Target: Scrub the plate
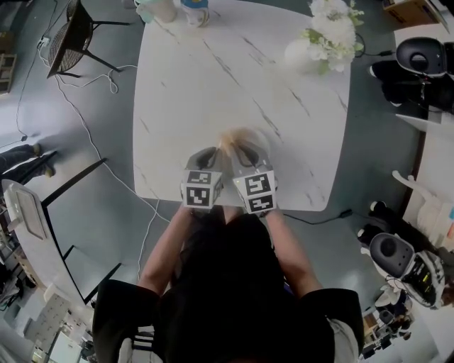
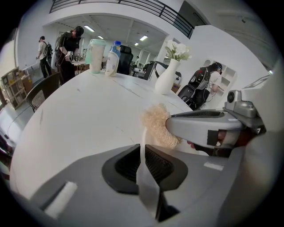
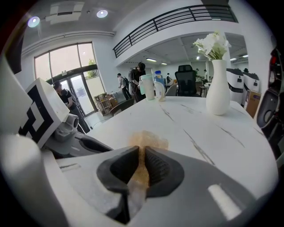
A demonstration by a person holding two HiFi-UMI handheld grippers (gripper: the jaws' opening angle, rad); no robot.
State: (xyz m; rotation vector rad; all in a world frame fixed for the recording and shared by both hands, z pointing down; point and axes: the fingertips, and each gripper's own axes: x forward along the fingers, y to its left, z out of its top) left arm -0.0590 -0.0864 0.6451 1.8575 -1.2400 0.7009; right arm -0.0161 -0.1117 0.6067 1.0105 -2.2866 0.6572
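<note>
Both grippers hang over the near edge of the white marble table (image 1: 213,85). My left gripper (image 1: 213,152) (image 2: 143,153) is shut on a thin pale plate (image 2: 143,139), which I see edge-on between its jaws. My right gripper (image 1: 245,149) (image 3: 142,162) is shut on a tan fibrous scrub pad (image 3: 148,139). In the left gripper view the scrub pad (image 2: 157,126) sticks out of the right gripper (image 2: 204,126) and sits right against the plate's edge. In the head view the pad (image 1: 237,140) is a tan blur between the two gripper tips.
A white vase of white flowers (image 1: 301,53) (image 3: 217,91) stands at the table's far right. A cup (image 1: 159,10) and a bottle (image 2: 113,57) are at the far left corner. A dark chair (image 1: 71,35) and cables are on the floor at left. People stand in the background.
</note>
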